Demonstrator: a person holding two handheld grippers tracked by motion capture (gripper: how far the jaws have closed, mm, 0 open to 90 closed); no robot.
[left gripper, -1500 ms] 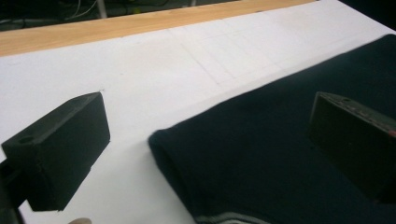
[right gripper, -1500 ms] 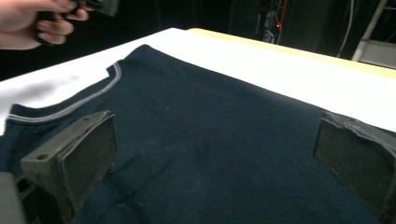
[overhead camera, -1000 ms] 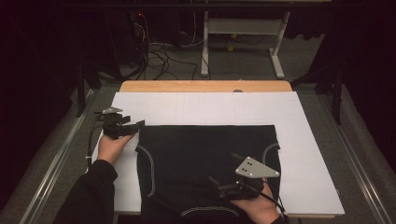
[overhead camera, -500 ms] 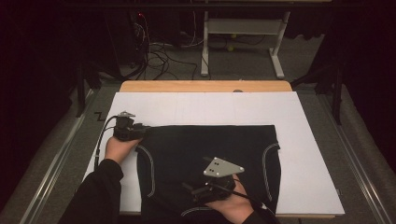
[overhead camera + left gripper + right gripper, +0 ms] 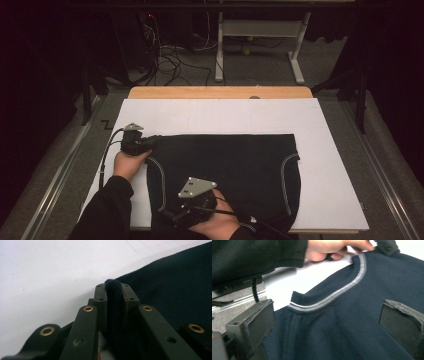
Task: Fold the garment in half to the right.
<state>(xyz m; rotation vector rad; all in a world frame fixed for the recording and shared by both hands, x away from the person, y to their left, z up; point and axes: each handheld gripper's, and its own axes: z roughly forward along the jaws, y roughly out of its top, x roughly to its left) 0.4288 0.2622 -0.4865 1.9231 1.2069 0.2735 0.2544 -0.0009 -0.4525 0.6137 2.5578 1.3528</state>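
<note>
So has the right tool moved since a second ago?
Yes. In the high view the right tool has slid left along the near edge of the dark garment, from near its right armhole trim toward the left one.

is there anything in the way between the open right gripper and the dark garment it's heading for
Nothing visible. The right gripper hangs with its jaws wide apart directly over the dark garment, bare knit fabric and a grey-trimmed edge in front of it. The left gripper is off at the far left corner, clamped on a fold of fabric, clear of that path.
</note>
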